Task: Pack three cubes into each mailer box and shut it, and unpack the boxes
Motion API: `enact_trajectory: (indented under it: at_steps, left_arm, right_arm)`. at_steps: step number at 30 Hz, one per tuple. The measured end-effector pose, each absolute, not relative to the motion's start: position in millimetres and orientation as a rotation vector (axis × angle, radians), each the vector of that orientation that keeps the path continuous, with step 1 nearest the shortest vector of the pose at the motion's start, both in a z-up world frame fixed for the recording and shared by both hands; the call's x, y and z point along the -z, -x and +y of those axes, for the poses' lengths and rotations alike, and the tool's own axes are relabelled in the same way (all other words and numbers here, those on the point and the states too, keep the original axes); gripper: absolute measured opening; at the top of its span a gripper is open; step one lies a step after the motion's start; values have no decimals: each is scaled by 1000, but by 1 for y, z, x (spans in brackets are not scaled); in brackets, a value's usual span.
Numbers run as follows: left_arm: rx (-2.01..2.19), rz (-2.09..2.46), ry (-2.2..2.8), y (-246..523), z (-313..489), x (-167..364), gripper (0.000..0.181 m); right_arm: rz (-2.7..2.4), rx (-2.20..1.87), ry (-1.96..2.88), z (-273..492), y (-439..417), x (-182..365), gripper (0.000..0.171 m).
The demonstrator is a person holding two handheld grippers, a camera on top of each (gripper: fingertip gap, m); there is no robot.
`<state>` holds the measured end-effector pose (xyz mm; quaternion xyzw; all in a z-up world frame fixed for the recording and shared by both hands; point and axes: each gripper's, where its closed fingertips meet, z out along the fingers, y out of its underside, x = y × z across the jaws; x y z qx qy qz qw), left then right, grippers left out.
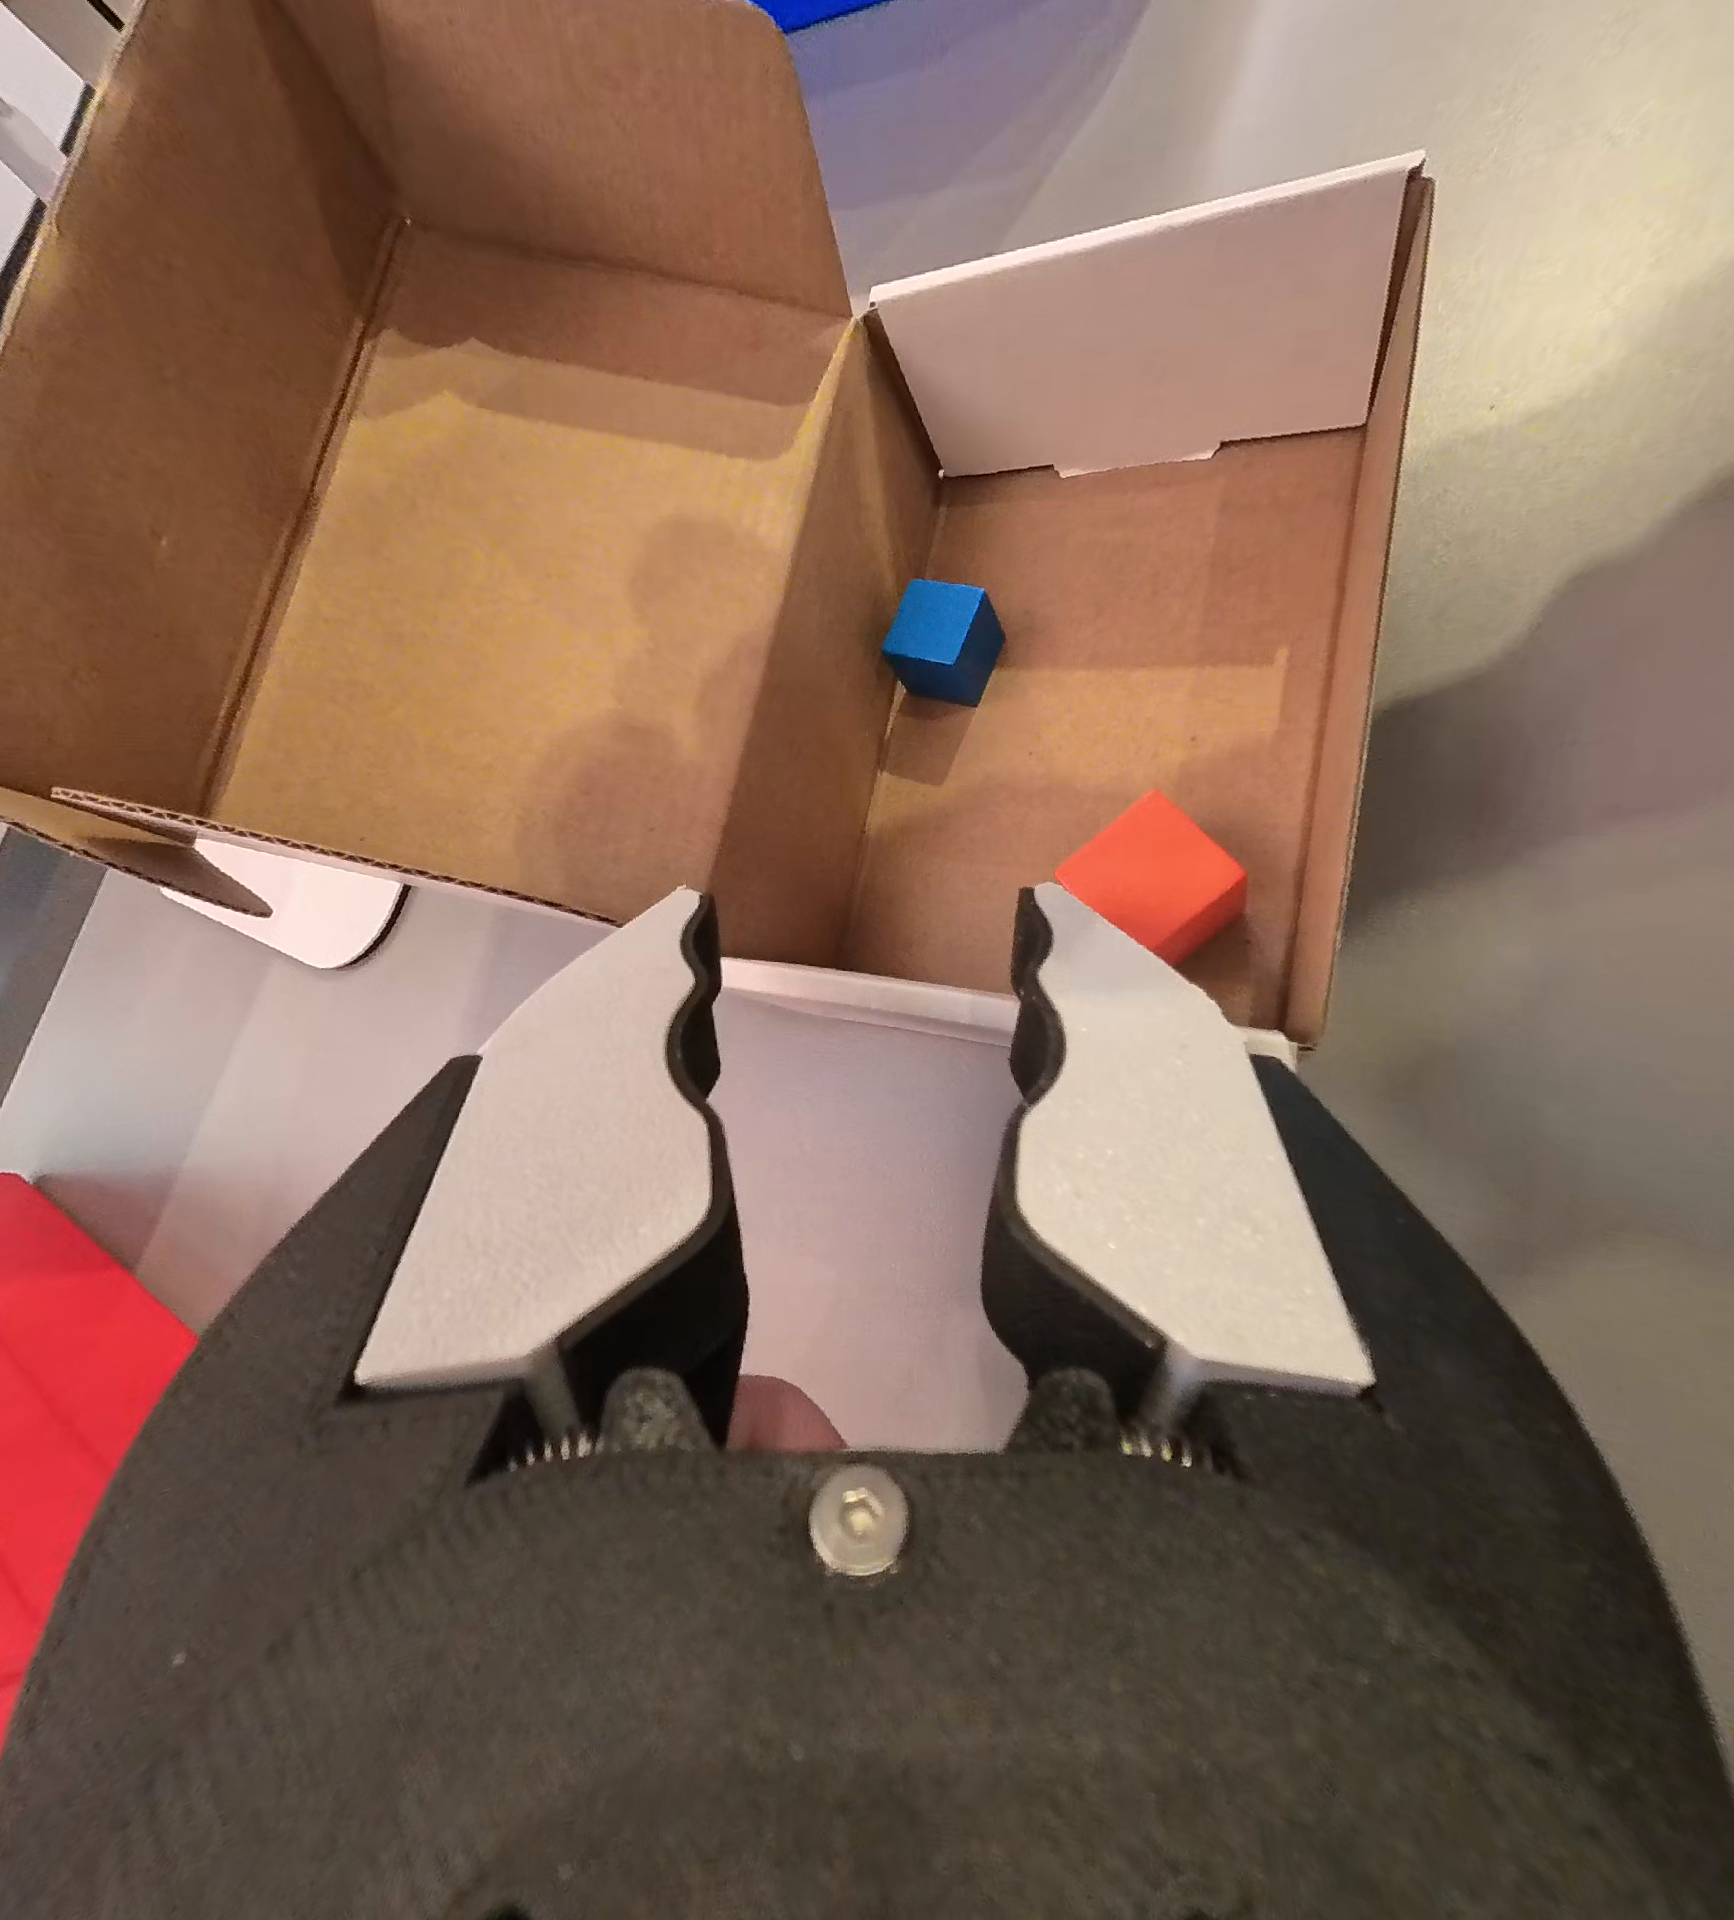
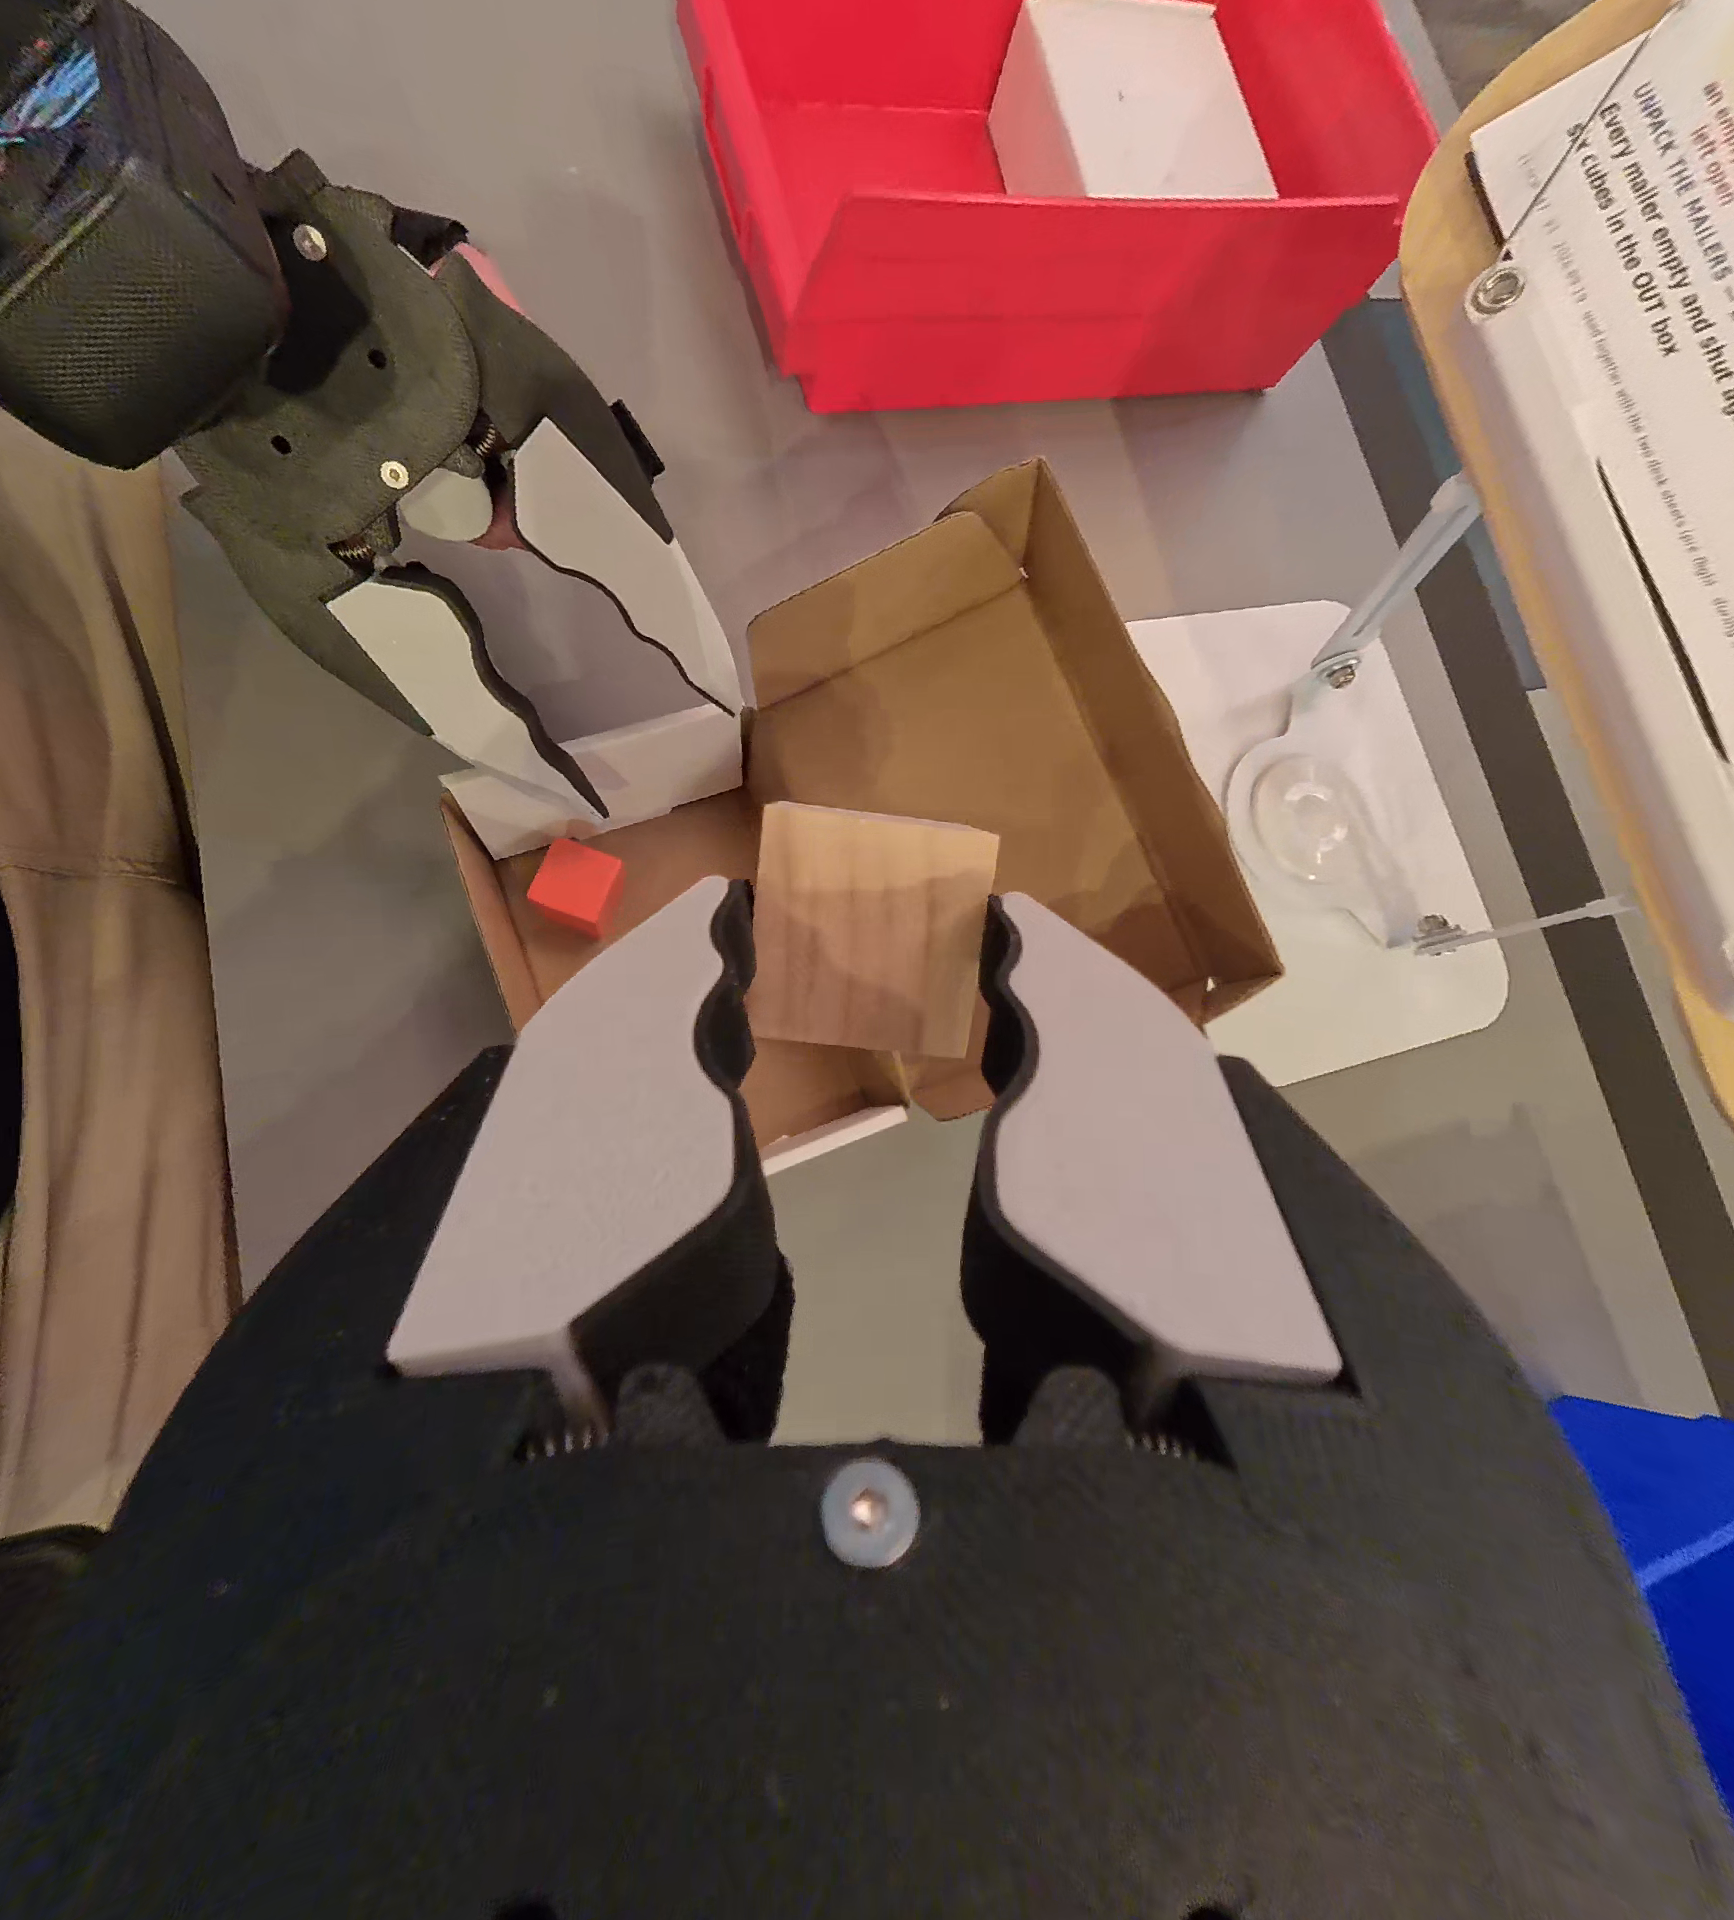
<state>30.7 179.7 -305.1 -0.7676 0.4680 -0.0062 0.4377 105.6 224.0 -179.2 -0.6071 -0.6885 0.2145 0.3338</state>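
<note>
An open mailer box [image 1: 1351, 675], brown inside and white outside, lies on the grey table with its lid [image 1: 530, 520] folded back. A blue cube [image 1: 941, 642] and an orange-red cube [image 1: 1154, 873] sit on the box floor. My left gripper [image 1: 868, 914] is open and empty, its tips over the box's white near wall. In the right wrist view my right gripper [image 2: 863, 904] is shut on a plain wooden cube [image 2: 868, 925] and holds it above the same box [image 2: 946, 707]. The orange-red cube [image 2: 577, 888] and the left gripper [image 2: 665, 764] show there; the blue cube is hidden.
A red bin [image 2: 1050, 291] with a white closed mailer box [image 2: 1123, 114] in it stands beyond the open box. A blue bin [image 2: 1725, 1558] is at the near right. A wooden board with a printed sheet [image 2: 1621, 468] and its white stand base [image 2: 1310, 821] stand at the right.
</note>
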Motion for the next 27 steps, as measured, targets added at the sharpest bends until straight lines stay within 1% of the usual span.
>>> enact_trajectory:
  at_steps: [5, 8, 11, 15, 19, 22, 27]
  left_arm:
    - [16, 1165, 1908, -31, 180, 305, 54]
    - [13, 1165, 1909, -31, 179, 305, 54]
    - [6, 1170, 1905, -31, 179, 305, 53]
    - [12, 1168, 1908, -31, 180, 305, 53]
    - [13, 1167, 1910, -31, 180, 305, 53]
    - [6, 1168, 1910, -32, 181, 305, 53]
    - [13, 1164, 1914, -32, 182, 305, 53]
  right_arm:
    - [-1772, -572, 1577, 232, -109, 172, 41]
    - [-1686, -556, 1614, 254, -121, 158, 41]
    - [-1511, -493, 1716, 302, -150, 144, 41]
    - [-1207, -334, 1908, 390, -213, 140, 41]
    - [-1000, -242, 2118, 461, -270, 172, 41]
    - [-923, -256, 2239, 488, -289, 203, 41]
    - [-899, -187, 2429, 519, -306, 273, 41]
